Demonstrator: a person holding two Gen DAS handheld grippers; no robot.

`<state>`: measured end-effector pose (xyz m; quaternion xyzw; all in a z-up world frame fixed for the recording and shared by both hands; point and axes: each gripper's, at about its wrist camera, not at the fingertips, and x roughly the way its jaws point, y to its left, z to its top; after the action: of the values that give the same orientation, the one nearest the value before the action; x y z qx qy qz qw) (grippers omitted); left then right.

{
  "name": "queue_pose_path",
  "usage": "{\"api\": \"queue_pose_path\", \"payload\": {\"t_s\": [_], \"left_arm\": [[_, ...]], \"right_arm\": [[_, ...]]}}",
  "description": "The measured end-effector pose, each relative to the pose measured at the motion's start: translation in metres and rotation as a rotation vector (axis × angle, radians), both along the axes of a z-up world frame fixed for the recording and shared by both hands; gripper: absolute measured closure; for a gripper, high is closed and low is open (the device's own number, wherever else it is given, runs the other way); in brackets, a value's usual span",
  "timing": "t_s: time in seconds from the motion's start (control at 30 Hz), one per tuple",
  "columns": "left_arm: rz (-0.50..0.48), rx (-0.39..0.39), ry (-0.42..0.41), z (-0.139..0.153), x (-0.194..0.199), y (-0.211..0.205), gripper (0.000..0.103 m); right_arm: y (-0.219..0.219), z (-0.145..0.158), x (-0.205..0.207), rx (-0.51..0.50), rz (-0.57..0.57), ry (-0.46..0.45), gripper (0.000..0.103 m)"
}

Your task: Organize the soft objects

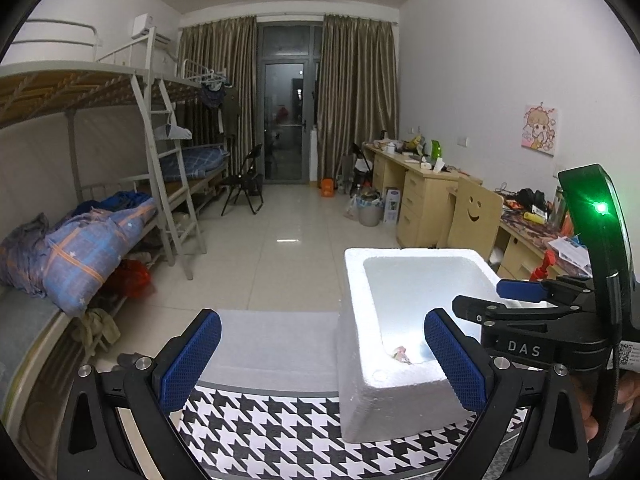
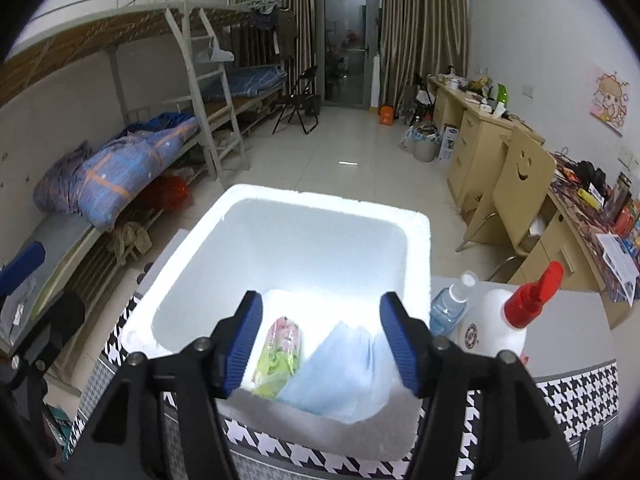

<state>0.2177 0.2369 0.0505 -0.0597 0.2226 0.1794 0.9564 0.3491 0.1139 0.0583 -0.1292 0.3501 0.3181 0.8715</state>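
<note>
Grippers hang over a white foam box (image 2: pixel 416 240) that sits on a table covered by a black-and-white houndstooth cloth (image 2: pixel 576 396). The right gripper (image 2: pixel 320 344) tilts steeply down over the near edge of the box, its two blue-padded fingers (image 2: pixel 402 350) spread apart with nothing between the pads. Its jaws stand open and grip nothing. Below and between the fingers, inside the box, lie two soft things: a light blue plastic packet (image 2: pixel 340 376), leaning toward the near right corner, and a green and pink packet (image 2: pixel 278 350) just beside it on the left, the two touching or nearly so. The blue packet sits closer to the right finger, the green and pink one closer to the left finger; both rest on the floor of the box, clear of the pads.

The left gripper (image 1: pixel 322 358) points only slightly down, from the left side of the box. Its fingers (image 1: pixel 192 360) are wide apart and empty; the near left corner of the box stands between them, without touching either pad. From this view the right gripper (image 1: pixel 520 300) shows reaching in over the far right rim, and a bit of a hand (image 1: pixel 624 396) shows at the right edge behind its handle.

Just right of the box stand a small clear bottle (image 2: pixel 450 306) and a white bottle with a red spout (image 2: pixel 500 328), close together and near the right finger. Beyond the table are bunk beds (image 2: pixel 132 152) on the left and desks (image 2: pixel 476 136) along the right wall.
</note>
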Motion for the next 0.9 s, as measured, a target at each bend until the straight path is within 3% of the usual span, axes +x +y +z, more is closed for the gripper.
{"api": "queue_pose_path", "payload": {"t_s": [0.33, 0.67, 0.9], "left_arm": [[0.007, 0.0, -0.004, 0.003, -0.006, -0.002, 0.001], [0.018, 0.026, -0.008, 0.011, -0.024, -0.015, 0.001], [0.01, 0.04, -0.006, 0.016, -0.038, -0.029, 0.001]], "right_arm": [[-0.013, 0.01, -0.014, 0.023, -0.003, -0.064, 0.036], [-0.039, 0.026, -0.032, 0.089, -0.05, -0.108, 0.014], [-0.049, 0.032, -0.051, 0.083, -0.046, -0.155, 0.012]]}}
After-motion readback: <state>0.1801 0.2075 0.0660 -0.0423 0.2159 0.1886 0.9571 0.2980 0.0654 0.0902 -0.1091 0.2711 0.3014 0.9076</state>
